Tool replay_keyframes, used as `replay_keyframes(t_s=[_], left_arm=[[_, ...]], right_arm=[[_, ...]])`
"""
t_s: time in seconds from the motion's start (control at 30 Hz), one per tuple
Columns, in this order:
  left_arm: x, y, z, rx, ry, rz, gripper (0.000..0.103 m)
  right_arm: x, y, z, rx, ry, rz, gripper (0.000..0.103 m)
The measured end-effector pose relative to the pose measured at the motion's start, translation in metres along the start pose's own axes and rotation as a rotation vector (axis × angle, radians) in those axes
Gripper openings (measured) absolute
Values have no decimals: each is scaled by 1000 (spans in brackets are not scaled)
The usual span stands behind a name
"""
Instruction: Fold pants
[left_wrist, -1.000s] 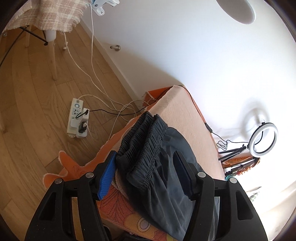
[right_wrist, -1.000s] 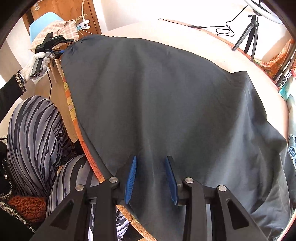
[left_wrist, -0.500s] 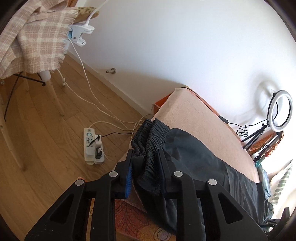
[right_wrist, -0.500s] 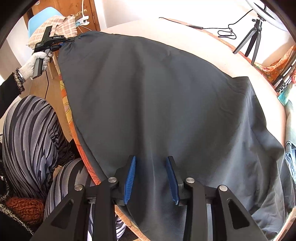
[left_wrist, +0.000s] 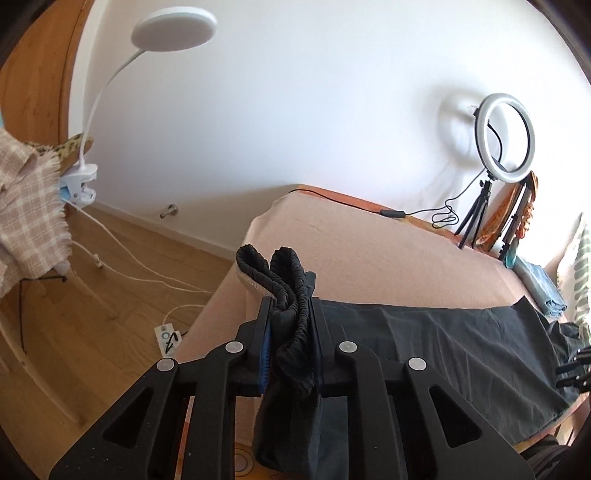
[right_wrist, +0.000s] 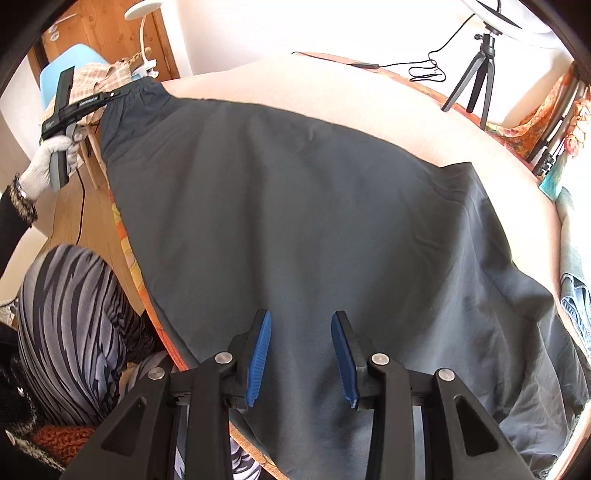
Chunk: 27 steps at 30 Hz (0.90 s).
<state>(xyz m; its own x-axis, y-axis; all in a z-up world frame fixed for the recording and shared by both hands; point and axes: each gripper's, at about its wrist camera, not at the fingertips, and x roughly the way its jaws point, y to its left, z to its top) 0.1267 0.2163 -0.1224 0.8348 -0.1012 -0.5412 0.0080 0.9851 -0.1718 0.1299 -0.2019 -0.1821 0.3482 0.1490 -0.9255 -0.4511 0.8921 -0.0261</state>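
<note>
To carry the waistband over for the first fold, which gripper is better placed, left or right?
Left. The left gripper, whose jaws have just been closing, is clamped on the elastic waistband of the pants. The right gripper stands open above the leg fabric and holds nothing.

Open bed (left_wrist: 369, 258): bare beyond the pants (right_wrist: 314, 206), passable.
Far edge: ring light tripod (right_wrist: 476, 70) and its cable (left_wrist: 391, 213) stand there.
Left: chair (right_wrist: 62, 70), clamp lamp (left_wrist: 110, 92).
</note>
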Motion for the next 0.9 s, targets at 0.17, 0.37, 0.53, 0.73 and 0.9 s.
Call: replay_keyframes(t_s=[0.17, 0.37, 0.53, 0.73, 0.9], left_arm=[[11, -17, -2, 82, 42, 33, 16], [2, 17, -5, 36, 27, 133, 16], [-11, 60, -12, -56, 31, 195, 16], [-7, 52, -26, 25, 58, 226, 16], [-4, 45, -38, 49, 34, 215, 16]], right_arm=[[-11, -2, 19, 38, -58, 36, 36], [-11, 12, 21, 5, -57, 61, 36], [-2, 12, 25, -5, -46, 77, 36], [5, 21, 34, -31, -34, 81, 36], [8, 40, 72, -37, -44, 124, 43]])
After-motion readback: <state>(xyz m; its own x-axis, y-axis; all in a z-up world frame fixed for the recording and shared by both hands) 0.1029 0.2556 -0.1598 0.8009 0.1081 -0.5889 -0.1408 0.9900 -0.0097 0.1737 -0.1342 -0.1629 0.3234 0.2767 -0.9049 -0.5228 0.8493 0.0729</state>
